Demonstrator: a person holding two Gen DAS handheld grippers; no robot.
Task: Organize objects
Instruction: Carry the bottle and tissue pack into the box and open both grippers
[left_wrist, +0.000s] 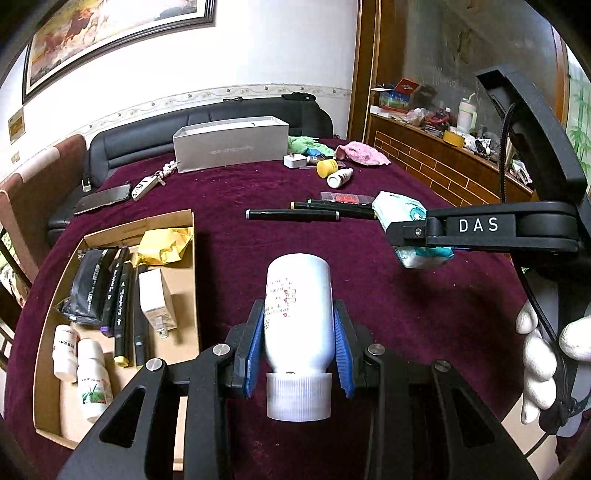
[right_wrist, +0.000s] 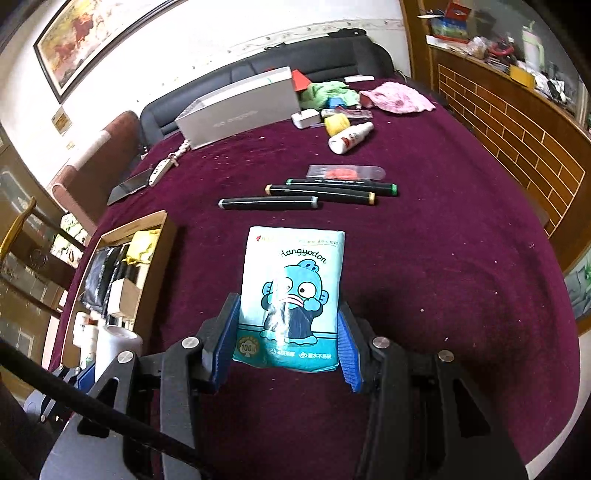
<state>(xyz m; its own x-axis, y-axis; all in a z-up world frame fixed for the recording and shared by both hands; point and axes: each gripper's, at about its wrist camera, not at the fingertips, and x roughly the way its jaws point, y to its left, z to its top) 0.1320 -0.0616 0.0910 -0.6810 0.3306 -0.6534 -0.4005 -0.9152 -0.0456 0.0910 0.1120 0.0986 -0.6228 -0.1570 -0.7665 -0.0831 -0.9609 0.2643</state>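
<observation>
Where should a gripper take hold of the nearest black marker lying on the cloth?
Grip the nearest marker at mid-barrel, coming down from above with the fingers across its length. It lies flat, apart from the two markers behind, and its long thin barrel leaves bare cloth on both sides for the fingers.

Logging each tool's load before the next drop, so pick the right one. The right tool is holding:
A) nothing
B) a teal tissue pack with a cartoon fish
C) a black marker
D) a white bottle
B: in the right wrist view the right tool has its blue pads pressed on both sides of the tissue pack; the white bottle sits in the left tool.
</observation>
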